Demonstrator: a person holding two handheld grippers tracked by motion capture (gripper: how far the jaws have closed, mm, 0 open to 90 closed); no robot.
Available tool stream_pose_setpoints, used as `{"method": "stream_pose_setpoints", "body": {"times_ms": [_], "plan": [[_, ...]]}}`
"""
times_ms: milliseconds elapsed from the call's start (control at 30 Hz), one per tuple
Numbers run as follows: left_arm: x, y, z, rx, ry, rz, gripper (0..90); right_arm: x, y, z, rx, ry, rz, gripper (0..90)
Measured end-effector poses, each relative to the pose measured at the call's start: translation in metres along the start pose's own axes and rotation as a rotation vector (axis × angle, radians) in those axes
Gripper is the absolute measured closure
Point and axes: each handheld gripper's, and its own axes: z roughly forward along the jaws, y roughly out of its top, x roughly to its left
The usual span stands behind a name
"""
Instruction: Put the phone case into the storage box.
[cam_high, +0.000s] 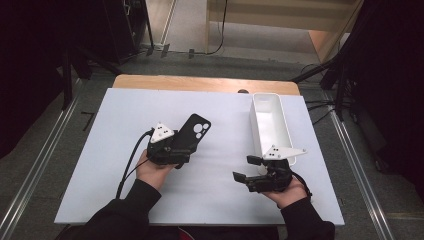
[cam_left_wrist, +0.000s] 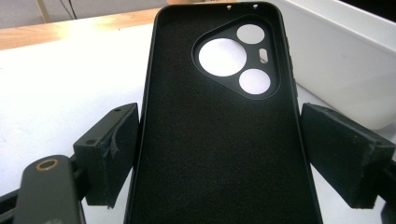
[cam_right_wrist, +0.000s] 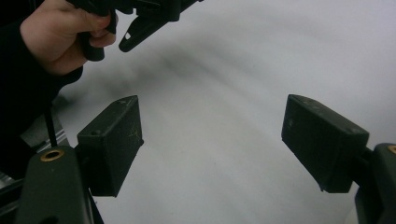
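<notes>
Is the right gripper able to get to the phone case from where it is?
Probably yes. The right gripper is open and points across bare table toward the phone case, with nothing between. But the left gripper already straddles it.

- My left gripper (cam_left_wrist: 219, 154) has a black phone case (cam_left_wrist: 217, 135) between its two pads (cam_left_wrist: 114, 151).
- Case lies open side up, matte inner lining facing me, camera end pointing away.
- Camera cutout (cam_left_wrist: 236, 58): two round holes, one larger hole, a small slot; white table (cam_left_wrist: 70, 79) shows through them.
- Left pad sits against the case's left edge. Right pad is at the right edge; I can't confirm full contact there.
- White bin (cam_left_wrist: 345, 60) just beyond the case on the right, its side wall facing me.
- Bare wood strip (cam_left_wrist: 70, 30) along the table's far edge, top left.
</notes>
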Motion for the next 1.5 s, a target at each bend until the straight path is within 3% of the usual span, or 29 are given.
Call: {"method": "stream_pose_setpoints", "body": {"times_ms": [133, 367, 933, 1200, 1500], "plan": [[-0.001, -0.003, -0.004, -0.036, 0.008, -0.042, 14.1, 0.000, 0.003, 0.004, 0.004, -0.046, -0.011, 19.0], [-0.004, -0.007, -0.004, -0.054, 0.020, -0.069, 14.1, -0.003, 0.010, 0.008, -0.003, -0.051, 0.007, 19.0], [-0.014, -0.017, -0.001, -0.084, 0.053, -0.043, 14.1, 0.000, 0.036, 0.016, -0.040, -0.047, 0.051, 19.0], [-0.015, -0.018, 0.002, -0.092, 0.030, -0.042, 14.1, 0.004, 0.046, 0.019, -0.055, -0.041, 0.035, 20.1], [-0.025, -0.021, 0.006, -0.098, 0.022, -0.015, 14.1, -0.001, 0.054, 0.024, -0.049, -0.038, 0.087, 20.1]]}}
